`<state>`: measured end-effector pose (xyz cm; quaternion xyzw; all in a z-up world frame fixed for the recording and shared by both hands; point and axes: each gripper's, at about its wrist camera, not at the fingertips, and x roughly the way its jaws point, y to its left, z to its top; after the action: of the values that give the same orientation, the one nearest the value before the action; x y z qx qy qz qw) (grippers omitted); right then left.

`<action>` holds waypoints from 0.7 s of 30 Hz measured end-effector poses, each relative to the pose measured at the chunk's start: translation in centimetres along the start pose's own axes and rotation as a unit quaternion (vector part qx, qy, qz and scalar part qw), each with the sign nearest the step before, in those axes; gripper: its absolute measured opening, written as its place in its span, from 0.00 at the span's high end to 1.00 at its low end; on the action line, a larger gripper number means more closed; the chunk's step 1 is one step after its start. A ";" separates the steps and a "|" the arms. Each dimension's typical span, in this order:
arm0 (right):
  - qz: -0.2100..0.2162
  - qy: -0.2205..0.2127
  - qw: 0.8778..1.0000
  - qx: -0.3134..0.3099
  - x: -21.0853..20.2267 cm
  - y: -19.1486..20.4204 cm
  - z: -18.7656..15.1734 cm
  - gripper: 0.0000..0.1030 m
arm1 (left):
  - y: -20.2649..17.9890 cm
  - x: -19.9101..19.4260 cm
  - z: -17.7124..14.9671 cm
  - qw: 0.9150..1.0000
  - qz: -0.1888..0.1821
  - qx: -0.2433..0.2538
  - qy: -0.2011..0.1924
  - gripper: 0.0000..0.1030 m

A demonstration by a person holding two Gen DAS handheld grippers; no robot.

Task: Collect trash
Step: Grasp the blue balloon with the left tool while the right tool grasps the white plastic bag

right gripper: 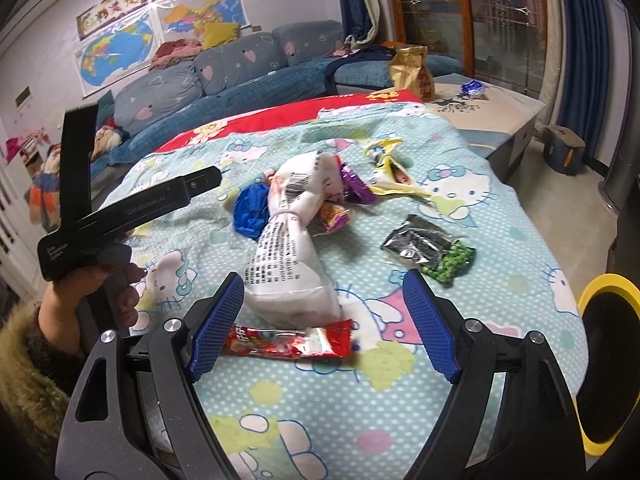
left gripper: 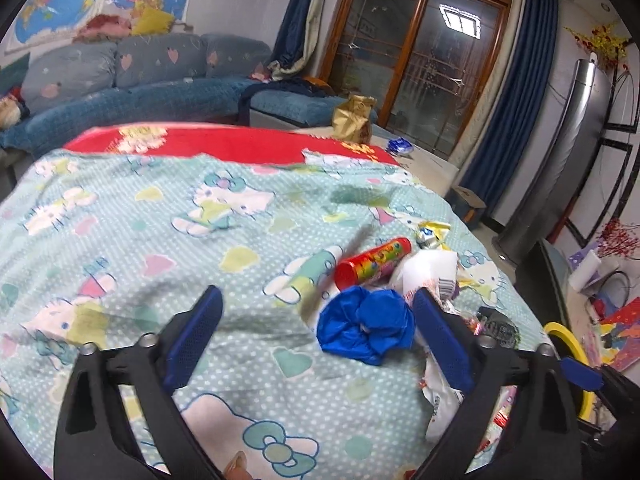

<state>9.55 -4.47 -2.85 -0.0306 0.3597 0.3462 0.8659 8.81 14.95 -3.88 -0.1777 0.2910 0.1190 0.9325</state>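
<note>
Left wrist view: the left gripper (left gripper: 316,338) has its blue fingers (left gripper: 195,336) spread wide with nothing pinched, and the crumpled blue wrapper (left gripper: 366,326) lies on the blanket (left gripper: 120,216) between them, close against the right-hand finger. A red tube (left gripper: 372,263) and a white plastic bag (left gripper: 430,272) sit just beyond it. To take the blue wrapper cleanly, I judge the fingers should shift toward it until it lies centred, then drop low enough to close on the wad without snagging the soft cloth beneath.

From the right wrist camera, the right gripper (right gripper: 320,324) is likewise wide open and empty. A flat red snack packet (right gripper: 288,342) lies between its fingers, touching the left-hand one, with the long white plastic bag's end resting just above it. The packet is thin, so a low, level approach would help, keeping clear of the bag. A black-and-green packet (right gripper: 430,250) lies apart to the right, and a yellow-rimmed bin (right gripper: 600,360), probably the destination, stands beside the bed.
</note>
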 end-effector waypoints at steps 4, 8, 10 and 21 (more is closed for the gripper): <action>0.006 0.015 1.000 -0.010 1.0 0.6 -0.2 0.29 | 0.4 1.1 -0.5 0.999 -0.023 -0.011 0.026 0.33; 0.009 0.023 1.000 -0.016 1.9 1.1 -0.4 0.29 | 0.5 2.2 -1.1 0.997 -0.050 -0.023 0.052 0.50; 0.009 0.027 0.999 -0.019 2.2 1.3 -0.4 0.29 | 0.6 2.7 -1.4 0.996 -0.054 -0.026 0.061 0.53; 0.010 0.038 0.999 -0.025 3.6 2.0 -0.4 0.29 | 1.1 5.5 -2.3 0.992 -0.064 -0.050 0.096 0.65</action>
<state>9.86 -0.99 -5.05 -0.0617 0.3837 0.3619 0.8473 11.70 15.66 -9.15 -0.2531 0.3612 0.0557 0.8957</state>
